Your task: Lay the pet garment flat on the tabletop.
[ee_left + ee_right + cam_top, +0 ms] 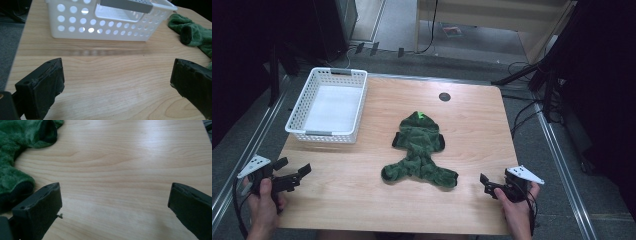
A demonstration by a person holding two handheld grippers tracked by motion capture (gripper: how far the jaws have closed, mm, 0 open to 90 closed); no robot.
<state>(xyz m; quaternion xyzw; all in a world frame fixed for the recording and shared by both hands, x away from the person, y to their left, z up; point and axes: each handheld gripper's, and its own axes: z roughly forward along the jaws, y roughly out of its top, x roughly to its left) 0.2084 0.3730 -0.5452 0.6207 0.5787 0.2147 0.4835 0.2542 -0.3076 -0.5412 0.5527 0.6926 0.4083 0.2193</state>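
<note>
Both my grippers, left [294, 175] and right [490, 184], stood wide open, empty. The garment [419, 150] between the fingers looked soft, limp; pinch a sleeve.

The person's left hand [263, 196] comes in from the bottom left of the high view, wrapped around the handle of the left black two-jaw gripper [293, 168], which carries a grey three-cornered plate on top and trails a dark cable. Its jaws stand wide apart and point forward and to the right. In the left gripper view, both black jaws rise from the bottom corners, well apart.

The right hand [518, 209] enters at the bottom right, holding the right black two-jaw gripper [485, 185], also topped by a grey plate. Its jaws point left. In the right gripper view they stand wide apart.
</note>
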